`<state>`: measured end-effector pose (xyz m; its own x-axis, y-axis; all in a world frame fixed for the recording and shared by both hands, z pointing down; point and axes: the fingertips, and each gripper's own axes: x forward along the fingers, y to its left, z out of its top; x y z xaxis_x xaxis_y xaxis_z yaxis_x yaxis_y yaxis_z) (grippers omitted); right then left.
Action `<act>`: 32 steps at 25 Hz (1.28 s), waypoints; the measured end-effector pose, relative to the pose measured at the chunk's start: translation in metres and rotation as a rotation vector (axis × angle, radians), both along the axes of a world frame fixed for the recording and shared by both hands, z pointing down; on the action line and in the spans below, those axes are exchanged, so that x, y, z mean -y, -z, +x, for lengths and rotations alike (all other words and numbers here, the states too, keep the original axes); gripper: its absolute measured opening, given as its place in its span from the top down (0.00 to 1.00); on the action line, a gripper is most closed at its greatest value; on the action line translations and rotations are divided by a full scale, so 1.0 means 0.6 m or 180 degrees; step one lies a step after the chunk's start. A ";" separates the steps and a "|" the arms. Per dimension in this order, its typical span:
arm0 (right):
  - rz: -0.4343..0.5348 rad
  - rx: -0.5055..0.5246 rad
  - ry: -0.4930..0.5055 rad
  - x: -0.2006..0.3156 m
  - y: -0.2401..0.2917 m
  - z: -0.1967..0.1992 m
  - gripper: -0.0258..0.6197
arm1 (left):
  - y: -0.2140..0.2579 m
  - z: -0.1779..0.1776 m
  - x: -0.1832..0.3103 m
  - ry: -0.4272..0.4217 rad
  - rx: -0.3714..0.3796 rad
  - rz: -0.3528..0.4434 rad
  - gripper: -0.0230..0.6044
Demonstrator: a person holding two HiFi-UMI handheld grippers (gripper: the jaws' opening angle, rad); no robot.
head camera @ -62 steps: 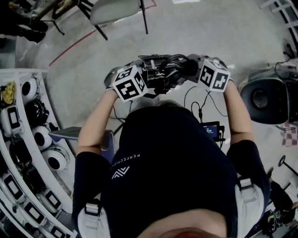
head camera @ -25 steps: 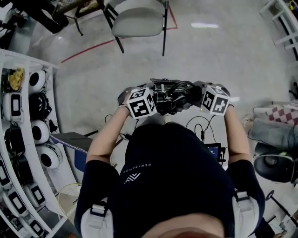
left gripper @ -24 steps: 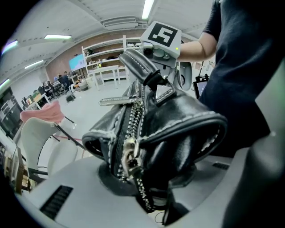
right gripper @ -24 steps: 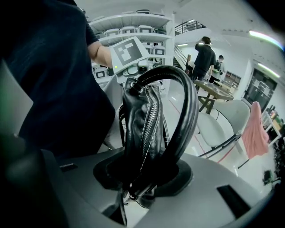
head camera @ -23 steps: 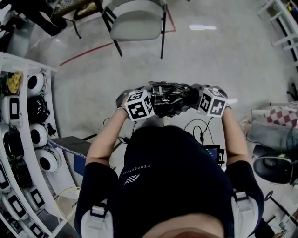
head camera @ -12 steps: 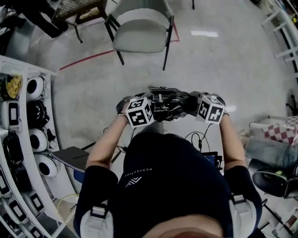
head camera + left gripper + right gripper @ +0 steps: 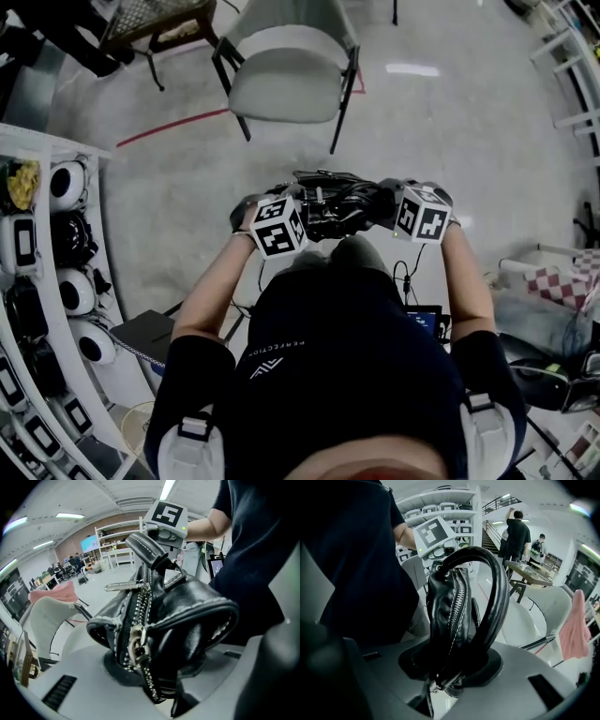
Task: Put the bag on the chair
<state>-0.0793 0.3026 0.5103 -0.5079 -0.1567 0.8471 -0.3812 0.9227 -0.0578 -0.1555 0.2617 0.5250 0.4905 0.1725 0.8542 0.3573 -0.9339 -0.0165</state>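
Black leather bag (image 7: 337, 204) is held in mid-air between both grippers, well short of the white chair (image 7: 286, 84) ahead. Jaws of left gripper (image 7: 145, 677) pinch one zip end. Jaws of right gripper (image 7: 450, 672) clamp the other end plus handle (zip looks closed, contents unseen).

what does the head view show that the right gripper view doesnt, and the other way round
Only the head view: the curved white shelf holding round black-and-white devices, and the red line on the floor.
Only the right gripper view: two people standing by a wooden table, and a pink cloth hanging at the right.
Both: the black leather handbag with a silver zip, clamped between the left gripper and right gripper, and the white chair with black legs.
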 end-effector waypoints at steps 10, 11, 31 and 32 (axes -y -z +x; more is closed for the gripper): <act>-0.0068 0.0022 0.0293 0.098 -0.018 0.082 0.73 | -0.014 0.074 0.086 0.0287 0.0079 -0.0051 0.74; -0.0080 0.0024 0.0356 0.109 -0.017 0.093 0.73 | -0.013 0.084 0.094 0.0348 0.0083 -0.0067 0.74; 0.0047 -0.0019 0.1250 0.318 0.001 0.246 0.73 | 0.005 0.225 0.262 0.1293 0.0093 0.0067 0.74; 0.0047 -0.0017 0.1271 0.324 0.002 0.244 0.73 | 0.005 0.224 0.267 0.1313 0.0101 0.0067 0.74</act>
<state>0.0674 0.1083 0.5093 -0.5270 0.0401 0.8489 0.0075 0.9991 -0.0426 -0.0209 0.1016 0.5221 0.4884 -0.0506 0.8711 -0.0462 -0.9984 -0.0320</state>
